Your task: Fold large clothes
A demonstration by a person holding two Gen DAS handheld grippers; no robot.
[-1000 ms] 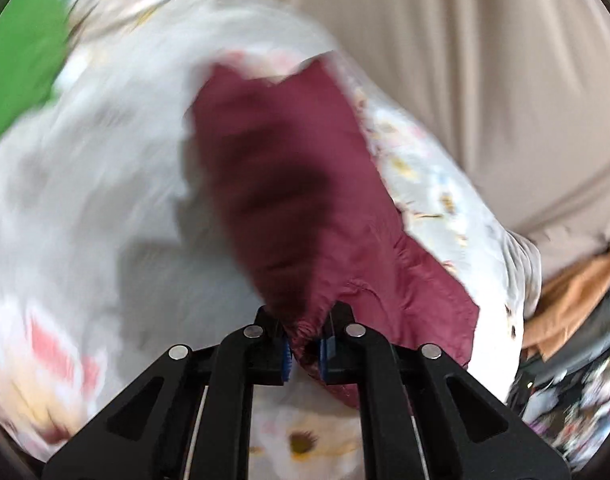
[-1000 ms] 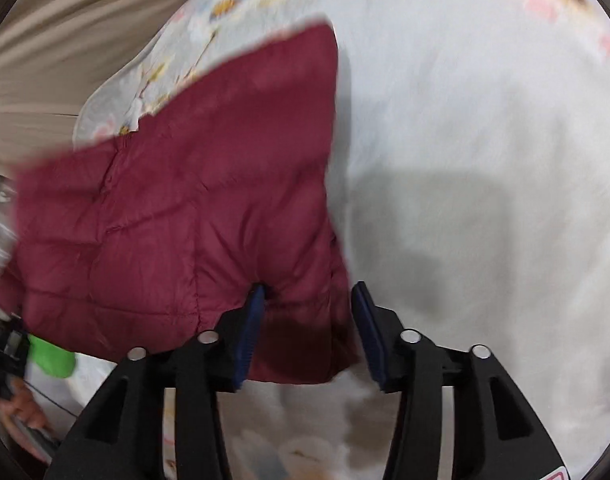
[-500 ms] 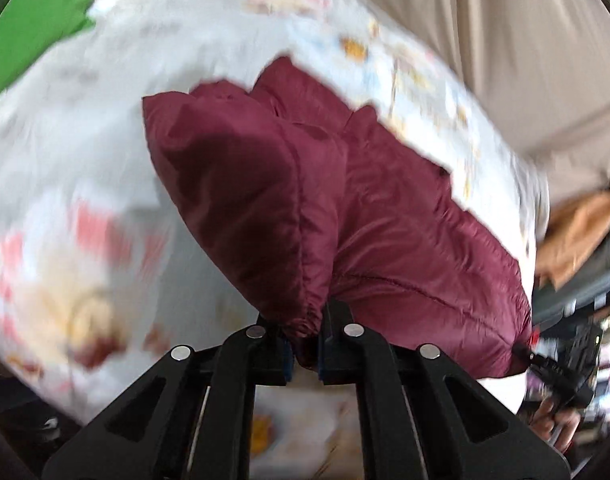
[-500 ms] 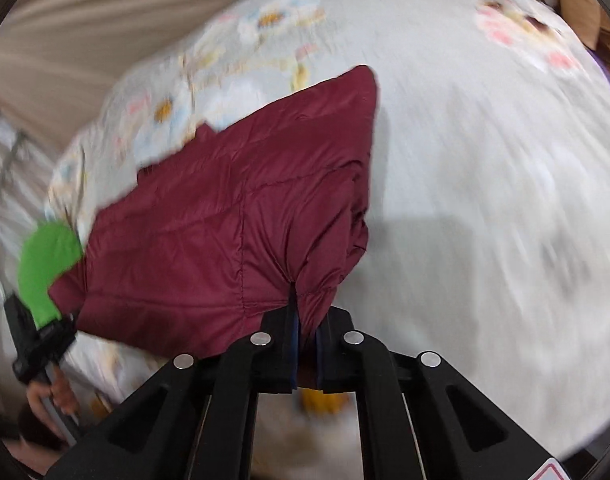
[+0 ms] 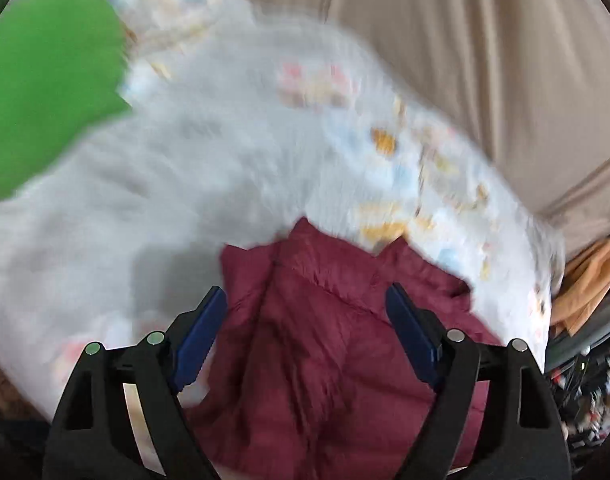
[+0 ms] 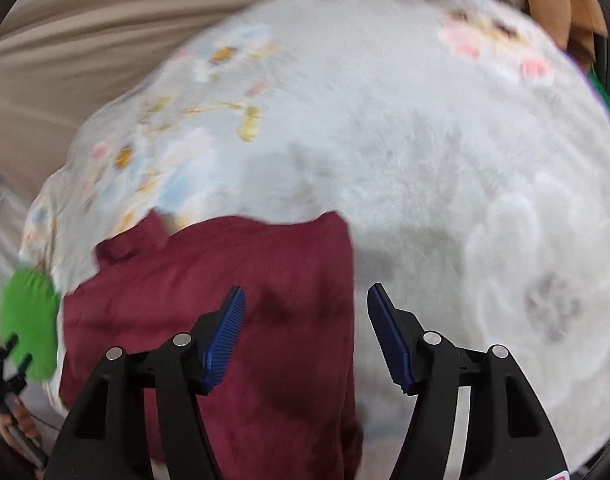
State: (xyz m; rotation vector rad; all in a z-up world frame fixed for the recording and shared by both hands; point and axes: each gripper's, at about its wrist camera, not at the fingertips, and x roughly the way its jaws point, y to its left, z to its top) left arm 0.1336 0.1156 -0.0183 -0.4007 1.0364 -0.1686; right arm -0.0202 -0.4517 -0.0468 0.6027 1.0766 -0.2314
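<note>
Pale bedding [image 5: 193,184] with faded flower prints spreads under both tools, blurred in each view. Nearest the left tool [image 5: 307,330], the maroon quilted jacket [image 5: 329,360] lies folded on that bedding, straight below and between its blue pads [image 5: 199,334]; its jaws have just been opening and now stand wide, the pads clear of the fabric. The right tool [image 6: 305,330] hangs over the jacket's [image 6: 233,304] right edge, so its left pad is above the maroon cloth and its right pad above bare bedding [image 6: 445,152]; its jaws have likewise just been opening, stand wide and grip nothing. Beyond the jacket the bedding runs on to its printed border. Far left of the left tool sits a bright green cloth [image 5: 45,88]. Behind everything hangs a beige curtain [image 5: 485,60], and orange-brown fabric [image 5: 589,280] shows at the far right edge. In the right tool's view, low at the left edge, a hand [image 6: 19,420] grips a dark handle below a green patch [image 6: 29,320].
</note>
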